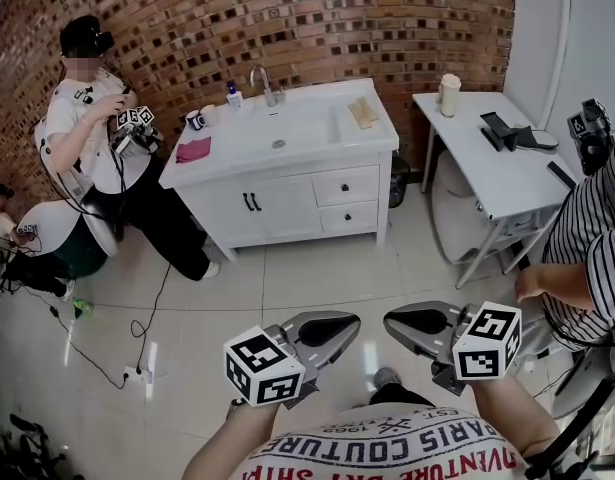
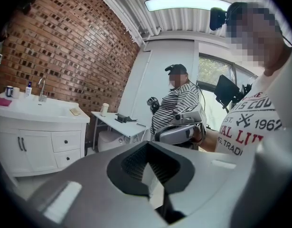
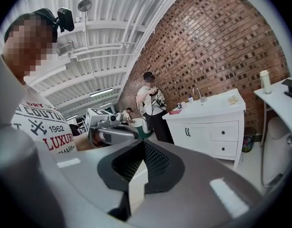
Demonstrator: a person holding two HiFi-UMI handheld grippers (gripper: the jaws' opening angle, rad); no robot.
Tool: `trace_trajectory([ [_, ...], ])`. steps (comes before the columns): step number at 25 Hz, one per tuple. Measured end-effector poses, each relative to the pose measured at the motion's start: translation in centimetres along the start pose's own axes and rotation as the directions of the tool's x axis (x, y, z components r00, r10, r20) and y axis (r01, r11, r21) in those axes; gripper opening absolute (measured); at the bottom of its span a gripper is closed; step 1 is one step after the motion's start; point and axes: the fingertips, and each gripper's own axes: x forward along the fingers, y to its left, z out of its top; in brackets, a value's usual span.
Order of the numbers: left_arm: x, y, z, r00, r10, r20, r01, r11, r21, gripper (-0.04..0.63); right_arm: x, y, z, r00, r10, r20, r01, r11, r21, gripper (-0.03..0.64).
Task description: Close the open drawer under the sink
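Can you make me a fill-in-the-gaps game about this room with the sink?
1. The wall behind the sink cabinet is built of red ___.
2. In the head view, the pink cloth lies on the counter to the ___ of the basin.
3. The cabinet has ___ drawers with dark knobs, one above the other.
4. The left gripper and the right gripper have their jaws together and hold ___.

Missing words: bricks; left; two; nothing.

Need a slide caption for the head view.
Shut, empty left tongs and right tongs held low, well short of the white sink vanity at the brick wall.
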Motion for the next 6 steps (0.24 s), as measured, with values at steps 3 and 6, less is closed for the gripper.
trace_trajectory([
  [3,0.2,0.04,0.19,1.0,-0.001,0.001,0.001,1.0,-0.005,-0.017,-0.11,-0.2,-0.01,1.0,0.0,-0.007,0.0,1.0,0.001,0.006],
  [6,0.33,0.23,0.47,1.0,0.001,0.004,-0.001,1.0,-0.01,-0.017,-0.12,-0.37,0.1,1.0,0.003,-0.013,-0.003,1.0,0.004,0.006],
])
